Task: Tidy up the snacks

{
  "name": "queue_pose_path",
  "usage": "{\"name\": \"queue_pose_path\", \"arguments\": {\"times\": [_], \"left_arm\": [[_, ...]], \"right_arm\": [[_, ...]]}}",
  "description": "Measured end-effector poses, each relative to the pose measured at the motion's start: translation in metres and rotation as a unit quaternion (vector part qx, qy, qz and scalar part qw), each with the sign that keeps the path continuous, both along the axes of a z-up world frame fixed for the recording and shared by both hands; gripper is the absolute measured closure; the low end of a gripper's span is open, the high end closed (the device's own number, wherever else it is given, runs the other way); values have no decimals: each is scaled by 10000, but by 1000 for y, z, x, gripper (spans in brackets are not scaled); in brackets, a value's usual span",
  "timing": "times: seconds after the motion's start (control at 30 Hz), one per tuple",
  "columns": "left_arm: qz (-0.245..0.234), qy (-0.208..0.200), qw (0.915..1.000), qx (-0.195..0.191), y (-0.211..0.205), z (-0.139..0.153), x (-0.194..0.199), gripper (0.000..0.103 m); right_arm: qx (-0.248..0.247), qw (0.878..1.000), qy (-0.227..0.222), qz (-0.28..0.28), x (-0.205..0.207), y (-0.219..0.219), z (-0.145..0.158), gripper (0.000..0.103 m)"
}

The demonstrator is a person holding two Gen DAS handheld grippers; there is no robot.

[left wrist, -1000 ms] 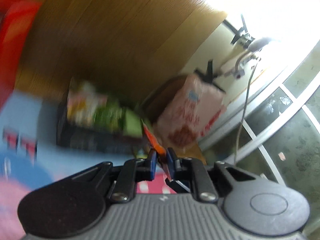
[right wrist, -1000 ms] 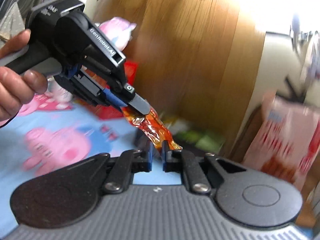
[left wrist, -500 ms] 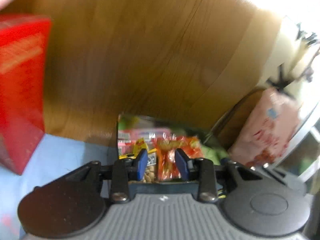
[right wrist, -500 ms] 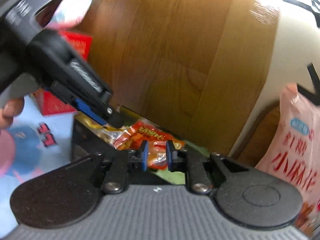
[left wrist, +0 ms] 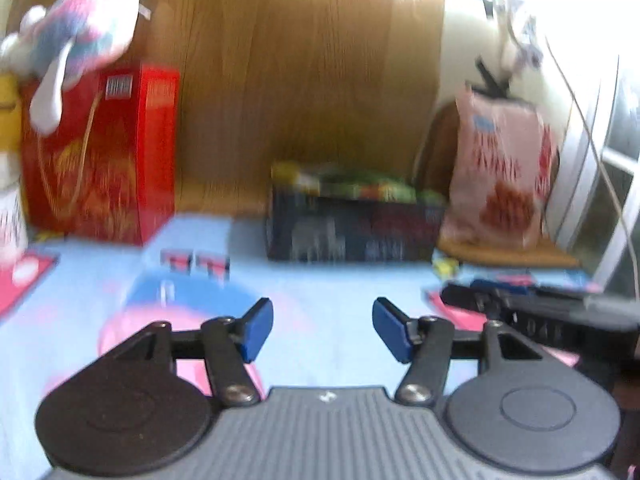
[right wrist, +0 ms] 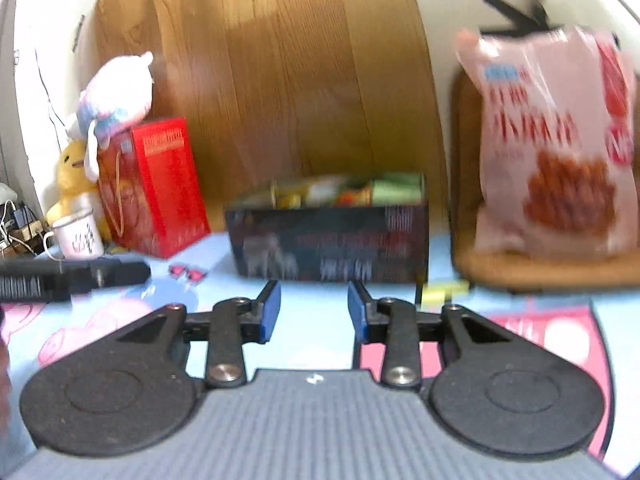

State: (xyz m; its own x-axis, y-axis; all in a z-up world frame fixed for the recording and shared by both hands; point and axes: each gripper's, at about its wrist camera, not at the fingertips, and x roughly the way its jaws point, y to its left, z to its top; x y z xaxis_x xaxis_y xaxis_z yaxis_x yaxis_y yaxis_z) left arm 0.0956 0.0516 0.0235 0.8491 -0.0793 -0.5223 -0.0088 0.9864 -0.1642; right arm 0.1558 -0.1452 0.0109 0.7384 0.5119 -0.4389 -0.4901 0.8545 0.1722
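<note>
A dark box (left wrist: 352, 228) full of colourful snack packets (left wrist: 360, 188) stands on the blue cartoon cloth against the wooden board. It also shows in the right wrist view (right wrist: 332, 240), with the packets (right wrist: 348, 190) on top. My left gripper (left wrist: 322, 330) is open and empty, low over the cloth, well back from the box. My right gripper (right wrist: 313, 312) is open and empty, just in front of the box. The right gripper's body (left wrist: 540, 316) shows at the right of the left wrist view; the left gripper's body (right wrist: 72, 276) shows at the left of the right wrist view.
A red gift box (left wrist: 104, 156) with a plush toy (left wrist: 76, 40) on top stands at the left. A large pink snack bag (right wrist: 556, 148) leans on a wooden seat at the right. A white mug (right wrist: 78, 236) and a small yellow packet (right wrist: 444, 290) lie on the cloth.
Both grippers let go of the orange snack packet, which went into the dark box. Both have opened wide and pulled back from the box, down towards the cloth.
</note>
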Motion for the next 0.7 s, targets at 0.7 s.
{"name": "queue_pose_path", "arguments": {"times": [0.7], "left_arm": [[528, 553, 9970, -95, 3, -28, -29, 29]], "right_arm": [[736, 9939, 798, -171, -30, -10, -20, 37]]}}
